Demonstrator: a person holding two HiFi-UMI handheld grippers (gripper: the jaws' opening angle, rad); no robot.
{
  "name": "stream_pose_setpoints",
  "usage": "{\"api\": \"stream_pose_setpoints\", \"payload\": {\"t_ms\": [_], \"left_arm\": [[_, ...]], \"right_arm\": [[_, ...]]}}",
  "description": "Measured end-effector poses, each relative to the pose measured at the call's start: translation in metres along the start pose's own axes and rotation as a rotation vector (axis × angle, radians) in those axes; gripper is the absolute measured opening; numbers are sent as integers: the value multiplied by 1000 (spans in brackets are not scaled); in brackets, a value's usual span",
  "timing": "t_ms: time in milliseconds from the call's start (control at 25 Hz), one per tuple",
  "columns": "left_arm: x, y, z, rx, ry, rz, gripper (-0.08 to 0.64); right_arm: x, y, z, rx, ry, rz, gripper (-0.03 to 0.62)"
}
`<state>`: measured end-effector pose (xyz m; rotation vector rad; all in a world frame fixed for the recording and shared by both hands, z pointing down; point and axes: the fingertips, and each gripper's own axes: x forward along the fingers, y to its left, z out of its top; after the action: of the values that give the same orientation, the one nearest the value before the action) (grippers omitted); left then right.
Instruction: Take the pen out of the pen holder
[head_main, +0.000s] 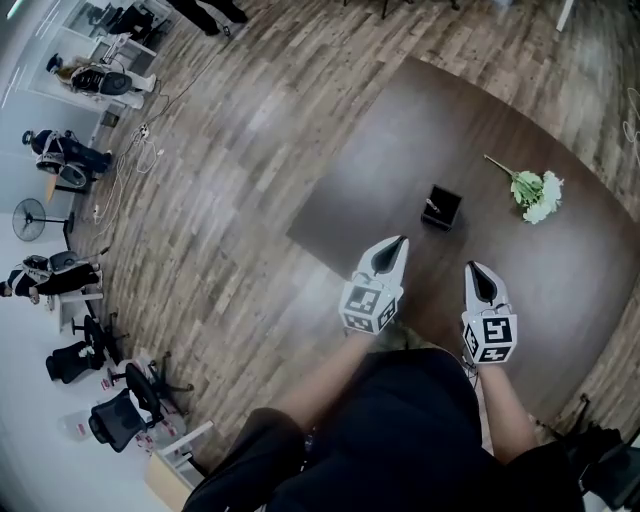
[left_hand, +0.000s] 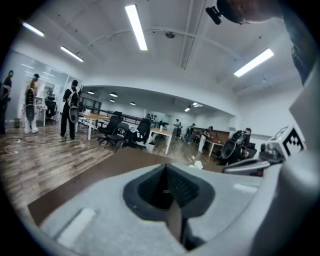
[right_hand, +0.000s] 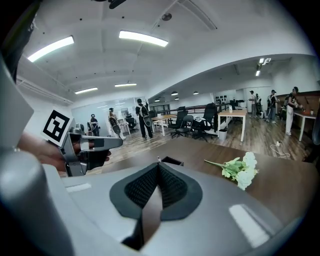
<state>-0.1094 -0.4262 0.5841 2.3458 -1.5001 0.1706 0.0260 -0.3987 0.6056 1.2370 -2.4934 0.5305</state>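
Note:
A small black square pen holder (head_main: 441, 207) stands on the dark brown table (head_main: 420, 120), and a pale pen tip shows inside it. Both grippers hover over the table's near edge, pointing toward the holder. My left gripper (head_main: 402, 241) is shut and empty, a short way in front and to the left of the holder. My right gripper (head_main: 470, 267) is also shut and empty, a little farther back on the right. In the right gripper view the pen holder (right_hand: 172, 161) peeks just over the closed jaws, with the left gripper (right_hand: 85, 147) beside it. The left gripper view's closed jaws hide the holder.
A bunch of white artificial flowers (head_main: 535, 192) lies on the table to the right of the holder, and the flowers (right_hand: 240, 170) also show in the right gripper view. Wood floor surrounds the table. Office chairs (head_main: 120, 415) and people (head_main: 60, 150) stand far left.

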Motion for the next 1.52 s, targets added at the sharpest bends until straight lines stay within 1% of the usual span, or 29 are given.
{"api": "stream_pose_setpoints", "payload": {"t_ms": [160, 320, 440, 560, 640, 880, 1040, 1200, 1240, 1320, 1520], "left_arm": [[40, 4, -14, 38, 59, -59, 16], [68, 11, -22, 40, 89, -80, 33], [89, 13, -23, 54, 102, -92, 42], [107, 15, -31, 49, 135, -109, 88], [119, 17, -37, 46, 157, -112, 98], [155, 30, -64, 57, 242, -128, 145], [169, 29, -77, 75, 276, -135, 161], [175, 30, -83, 101, 302, -137, 155], [175, 31, -84, 112, 305, -133, 140], [176, 33, -83, 129, 307, -131, 87], [173, 29, -83, 187, 315, -158, 63]], "right_arm": [[-1, -23, -9, 24, 18, -50, 0], [2, -25, -8, 16, 18, -65, 0], [8, -23, -7, 30, 21, -61, 0], [13, -18, -9, 37, 30, -48, 0], [16, -16, -9, 38, 38, -36, 0], [25, -23, -17, 48, 64, -34, 0], [24, -28, -24, 42, 83, -21, 0], [26, -34, -25, 50, 87, -40, 0], [26, -36, -25, 54, 84, -44, 0], [26, -40, -23, 60, 74, -50, 0], [22, -52, -20, 72, 55, -93, 0]]}}
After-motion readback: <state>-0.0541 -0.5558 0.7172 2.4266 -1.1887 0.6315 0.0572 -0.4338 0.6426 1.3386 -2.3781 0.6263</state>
